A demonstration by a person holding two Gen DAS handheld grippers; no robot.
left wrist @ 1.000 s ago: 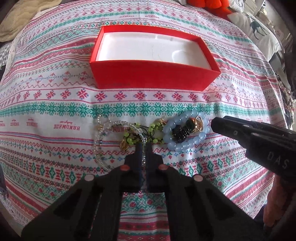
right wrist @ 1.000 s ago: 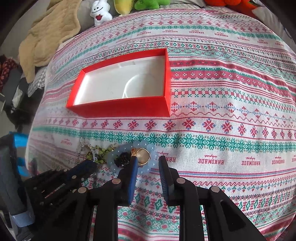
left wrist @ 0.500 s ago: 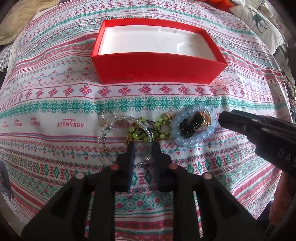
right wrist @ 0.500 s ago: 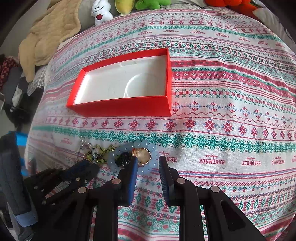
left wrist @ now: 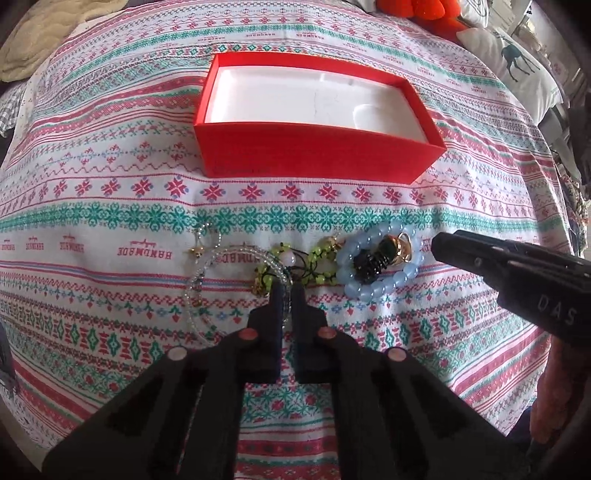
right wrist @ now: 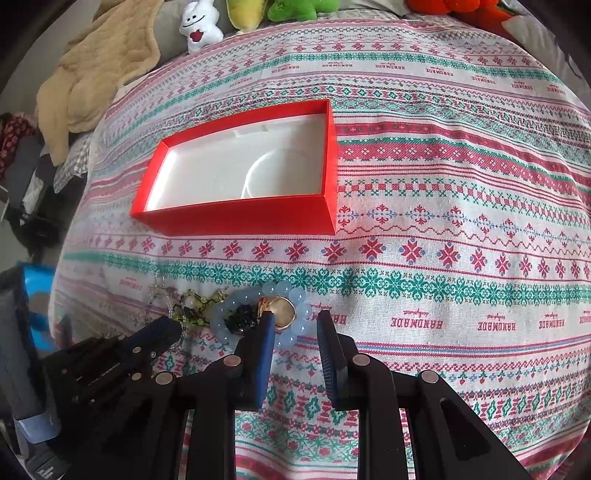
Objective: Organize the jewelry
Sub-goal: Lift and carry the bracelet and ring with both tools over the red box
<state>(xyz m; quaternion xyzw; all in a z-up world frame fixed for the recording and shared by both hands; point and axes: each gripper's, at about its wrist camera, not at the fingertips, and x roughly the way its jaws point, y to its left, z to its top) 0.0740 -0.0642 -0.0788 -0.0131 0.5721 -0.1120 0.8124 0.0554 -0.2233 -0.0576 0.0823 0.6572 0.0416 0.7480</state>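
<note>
My left tongs (left wrist: 283,291) are clamped on the clear beaded bracelet (left wrist: 207,280), my right tongs (right wrist: 295,328) stand apart beside the blue bead bracelet (right wrist: 291,295), so lifting may drag the tangled green beaded cord (left wrist: 317,264) just beyond them.

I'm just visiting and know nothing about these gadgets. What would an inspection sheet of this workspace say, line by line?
Surface: patterned red, green and white woven cloth, printed HANDMADE.
Job's things: open red cardboard box with a white liner, nothing in it; in front lie a pale blue bead bracelet ringing a gold ring and a black beaded piece, a green bead string, and a clear bead bracelet.
Clutter: nothing seen.
Grippers: left gripper shut on the clear bead bracelet; right gripper open, over the blue bracelet.
Cables: nothing seen.
Surroundings: beige quilted blanket, white plush toy, deer-print pillow.
</note>
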